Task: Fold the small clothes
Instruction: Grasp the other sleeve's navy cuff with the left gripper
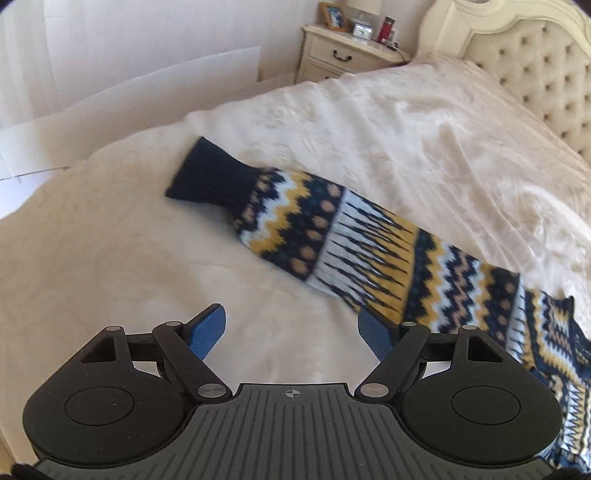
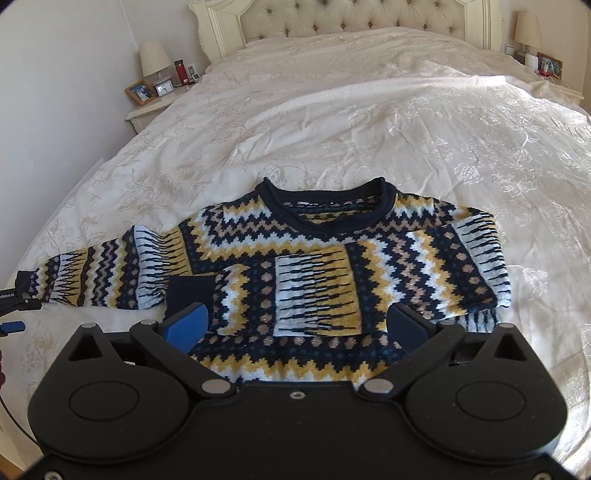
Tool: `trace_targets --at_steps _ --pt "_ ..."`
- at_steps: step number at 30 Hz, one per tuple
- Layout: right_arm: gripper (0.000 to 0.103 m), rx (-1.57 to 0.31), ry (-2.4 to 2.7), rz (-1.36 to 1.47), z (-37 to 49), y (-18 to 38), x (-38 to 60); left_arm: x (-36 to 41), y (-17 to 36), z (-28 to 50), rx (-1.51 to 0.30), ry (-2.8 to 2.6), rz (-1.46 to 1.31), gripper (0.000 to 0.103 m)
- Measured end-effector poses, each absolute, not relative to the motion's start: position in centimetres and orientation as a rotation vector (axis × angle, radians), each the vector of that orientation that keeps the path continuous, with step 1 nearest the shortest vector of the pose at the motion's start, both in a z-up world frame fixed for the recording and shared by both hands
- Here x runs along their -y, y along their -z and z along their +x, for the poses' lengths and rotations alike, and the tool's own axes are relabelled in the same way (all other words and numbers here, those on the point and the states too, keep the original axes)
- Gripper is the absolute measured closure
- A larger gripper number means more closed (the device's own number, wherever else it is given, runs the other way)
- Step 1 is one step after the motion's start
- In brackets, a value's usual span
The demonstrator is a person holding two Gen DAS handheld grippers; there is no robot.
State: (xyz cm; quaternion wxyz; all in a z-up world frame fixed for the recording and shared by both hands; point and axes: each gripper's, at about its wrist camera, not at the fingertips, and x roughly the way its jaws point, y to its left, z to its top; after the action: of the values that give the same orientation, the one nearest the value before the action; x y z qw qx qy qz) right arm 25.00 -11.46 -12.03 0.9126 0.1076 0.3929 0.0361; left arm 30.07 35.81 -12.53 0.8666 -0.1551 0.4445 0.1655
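Observation:
A small knitted sweater [image 2: 325,254] in navy, yellow, white and tan lies flat on the bed, neck toward the headboard. One sleeve is folded across the chest, its navy cuff [image 2: 190,290] near the middle left. The other sleeve [image 1: 332,236] stretches out sideways, ending in a navy cuff [image 1: 210,179]. My left gripper [image 1: 291,332] hovers open just short of that outstretched sleeve, with nothing between its blue pads. My right gripper [image 2: 295,321] is open over the sweater's lower front, holding nothing. The left gripper's tip [image 2: 14,306] shows at the far left of the right wrist view.
The bed has a cream embroidered cover [image 2: 369,122] and a tufted headboard [image 2: 351,18]. A nightstand [image 1: 343,51] with a lamp, photo frame, clock and red bottle stands on one side; another nightstand [image 2: 546,70] on the other.

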Motion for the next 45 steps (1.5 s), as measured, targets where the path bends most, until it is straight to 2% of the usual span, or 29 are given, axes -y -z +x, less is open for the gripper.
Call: trace_targets --at_steps 6,22,23,24,27,28,30,35,45 --pt "0.001 -0.825 -0.091 0.214 25.0 11.9 9.1 -39.3 12.2 32.1 -0.895 -0.372 -0.278 0.025" --pt "0.001 -0.944 -0.085 0.301 24.8 14.0 7.1 -41.6 15.4 37.8 -0.952 -0.312 -0.288 0.025" --pt "0.001 -0.951 -0.083 0.310 24.9 14.2 7.1 -41.6 15.4 37.9 -0.957 -0.308 -0.292 0.029" --pt "0.001 -0.959 -0.079 0.324 24.9 14.4 7.0 -41.6 15.4 38.0 -0.964 -0.300 -0.296 0.040" --pt "0.001 -0.980 -0.085 0.355 25.1 14.8 7.0 -41.5 15.3 38.3 -0.993 -0.296 -0.310 0.062" --pt "0.001 -0.986 -0.091 0.359 25.2 14.9 6.9 -41.4 15.2 38.2 -0.993 -0.295 -0.317 0.064" --pt "0.001 -1.006 -0.117 0.371 25.4 15.1 6.9 -41.2 14.7 37.7 -0.963 -0.311 -0.319 0.083" --pt "0.001 -1.018 -0.162 0.366 25.3 15.4 6.8 -39.8 11.6 36.4 -0.872 -0.300 -0.302 0.093" --pt "0.001 -1.018 -0.225 0.395 24.4 16.0 9.8 -29.2 1.3 33.4 -0.667 -0.093 -0.155 0.096"
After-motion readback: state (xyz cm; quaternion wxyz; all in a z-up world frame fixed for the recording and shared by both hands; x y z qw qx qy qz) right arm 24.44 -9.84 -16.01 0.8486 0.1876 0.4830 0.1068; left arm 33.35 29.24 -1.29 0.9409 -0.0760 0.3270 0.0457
